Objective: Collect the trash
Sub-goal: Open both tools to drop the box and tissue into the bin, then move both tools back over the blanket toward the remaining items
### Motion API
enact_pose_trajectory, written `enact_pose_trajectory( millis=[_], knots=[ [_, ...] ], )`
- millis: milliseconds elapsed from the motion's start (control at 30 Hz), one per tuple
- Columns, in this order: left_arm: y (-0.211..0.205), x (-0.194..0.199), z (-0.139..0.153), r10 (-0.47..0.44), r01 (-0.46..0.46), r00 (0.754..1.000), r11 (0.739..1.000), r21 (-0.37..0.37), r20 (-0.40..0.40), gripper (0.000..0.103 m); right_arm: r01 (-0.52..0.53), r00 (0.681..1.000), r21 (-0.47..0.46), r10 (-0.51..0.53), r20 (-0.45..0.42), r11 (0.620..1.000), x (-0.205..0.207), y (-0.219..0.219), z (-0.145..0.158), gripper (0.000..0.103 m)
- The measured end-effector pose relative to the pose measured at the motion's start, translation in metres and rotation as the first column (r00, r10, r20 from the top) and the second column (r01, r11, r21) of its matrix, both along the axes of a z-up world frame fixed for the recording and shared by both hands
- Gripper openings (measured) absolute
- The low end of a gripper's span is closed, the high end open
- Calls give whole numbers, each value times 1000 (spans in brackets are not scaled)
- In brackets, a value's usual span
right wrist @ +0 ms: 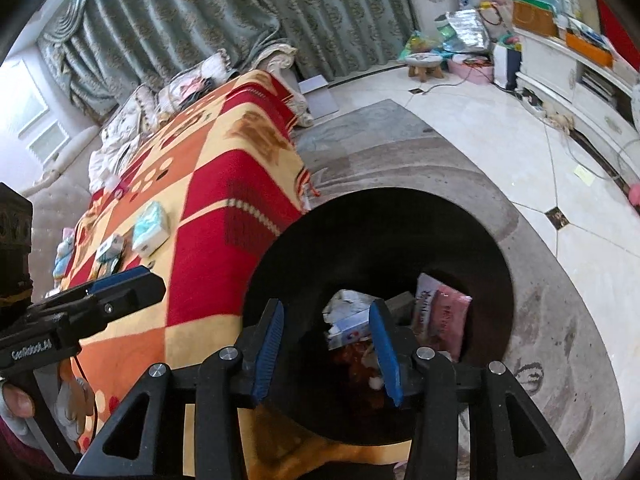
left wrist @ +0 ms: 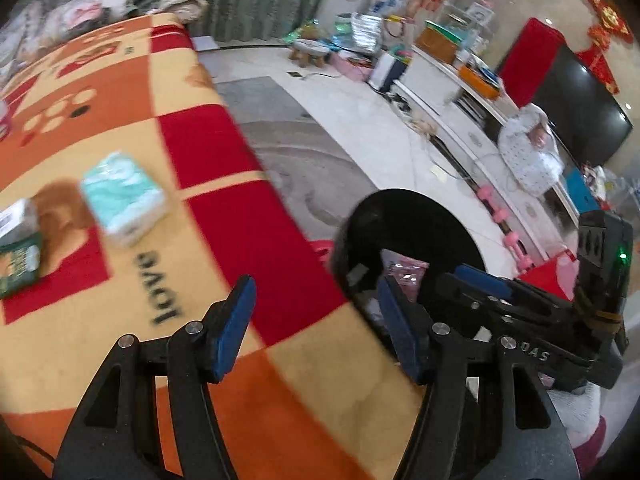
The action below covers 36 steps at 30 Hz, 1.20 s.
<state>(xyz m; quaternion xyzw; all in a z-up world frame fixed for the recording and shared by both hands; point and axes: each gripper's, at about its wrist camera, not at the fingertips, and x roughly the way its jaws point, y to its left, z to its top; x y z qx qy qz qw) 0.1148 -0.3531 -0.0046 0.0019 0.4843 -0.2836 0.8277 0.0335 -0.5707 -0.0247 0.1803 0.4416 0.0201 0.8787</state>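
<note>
Your right gripper (right wrist: 326, 350) hangs over the black bin (right wrist: 496, 280), fingers parted, nothing between them; wrappers (right wrist: 440, 320) lie inside the bin. Your left gripper (left wrist: 316, 328) is over the blanket (left wrist: 240, 220), fingers half open and empty. A tissue pack (left wrist: 124, 198) and box (left wrist: 18, 248) sit on the blanket.

The black bin (left wrist: 404, 216) is serving as landmark. In the left wrist view, the right claw (left wrist: 432, 280) is hiding its lower rim and most of its contents. Left of the bin, motion is blurring the tissue pack (left wrist: 124, 200), and the picture's edge is cutting off the small boxes (left wrist: 18, 248).
</note>
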Motion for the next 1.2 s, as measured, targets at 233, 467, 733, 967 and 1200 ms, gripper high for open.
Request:
enact_pose_trajectory(
  millis=[233, 467, 733, 967, 1200],
  knots=[
    [58, -4, 2, 104, -104, 994, 994, 21, 31, 62, -84, 996, -27, 85, 21, 996, 7, 43, 12, 43],
    [116, -17, 1, 176, -179, 983, 982, 59, 46, 62, -173, 984, -17, 174, 37, 985, 17, 98, 16, 43],
    [197, -23, 0, 277, -283, 959, 953, 109, 63, 62, -315, 949, -25, 315, 0, 949, 32, 171, 5, 43],
    [283, -20, -12, 385, -398, 917, 894, 204, 103, 62, -404, 915, -53, 402, -32, 913, 46, 217, -4, 42],
    [347, -1, -27, 469, -484, 875, 831, 273, 124, 62, -442, 897, -49, 440, -50, 896, 62, 244, -8, 43]
  ],
)
